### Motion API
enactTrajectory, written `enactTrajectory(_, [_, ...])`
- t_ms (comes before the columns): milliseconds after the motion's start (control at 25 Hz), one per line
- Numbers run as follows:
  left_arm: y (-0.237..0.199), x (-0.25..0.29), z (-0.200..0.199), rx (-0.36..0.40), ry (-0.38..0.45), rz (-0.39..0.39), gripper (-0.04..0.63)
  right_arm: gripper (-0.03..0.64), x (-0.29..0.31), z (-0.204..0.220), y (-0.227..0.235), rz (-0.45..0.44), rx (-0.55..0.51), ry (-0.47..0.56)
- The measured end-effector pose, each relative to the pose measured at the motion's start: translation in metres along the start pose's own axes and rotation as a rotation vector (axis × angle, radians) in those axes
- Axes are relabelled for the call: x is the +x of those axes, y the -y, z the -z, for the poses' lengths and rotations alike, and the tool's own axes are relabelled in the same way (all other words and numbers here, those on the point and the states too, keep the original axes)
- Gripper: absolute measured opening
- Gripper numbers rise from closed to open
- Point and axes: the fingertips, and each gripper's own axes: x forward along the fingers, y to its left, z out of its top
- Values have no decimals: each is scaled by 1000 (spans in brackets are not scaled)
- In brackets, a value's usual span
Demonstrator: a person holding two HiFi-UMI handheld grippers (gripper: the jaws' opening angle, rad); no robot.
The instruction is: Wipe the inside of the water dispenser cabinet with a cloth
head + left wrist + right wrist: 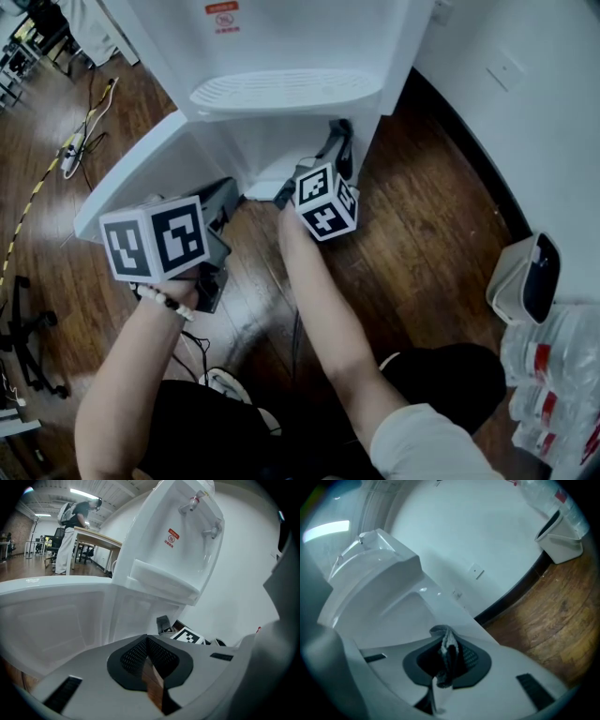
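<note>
The white water dispenser (281, 47) stands on a wooden floor (422, 216) against a white wall. Its lower cabinet door (131, 173) is swung open to the left. The right gripper (339, 141) reaches to the right edge of the cabinet opening (267, 155), just under the drip tray (281, 91). In the right gripper view its 2 fingers (461, 656) pinch a bunched grey cloth (448, 651), which sticks up past the tips. Whether the cloth touches the cabinet wall cannot be told.

The left gripper (225, 197) is held lower, beside the open door. In the left gripper view its fingers (161, 656) are pressed together at the tips with nothing between them, facing the door's inner side.

A white bin (525, 277) and wrapped water bottles (553, 375) sit on the floor at the right. Far back in the left gripper view, a person (75, 522) stands at a table (96, 538).
</note>
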Motion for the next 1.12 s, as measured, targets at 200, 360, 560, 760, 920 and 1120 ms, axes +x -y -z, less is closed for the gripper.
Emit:
enactTrajectory(200, [2,4,2,2,-6,2,-9,43,7,45,41,78,-80,-111])
enactTrajectory(360, [1,7,2,0,-11,2,-9,43,13,75,71,132,-152,-215])
enactTrajectory(560, [-4,9,4,-6,-18,-3,-9,43,25,85,85,141,-232,-281])
enactTrajectory(760, [-9,13,6,-10,-25,-9,-9,43,38,106,76,101,-312,-383])
enactTrajectory(920, [-11,17,9,-11,-36,-10,-9,41,67,127,63,22,-433,-470])
enactTrajectory(1120, [-20,16,13,-22,-46,-29,-9,42,97,129,45,-11,-626,-471])
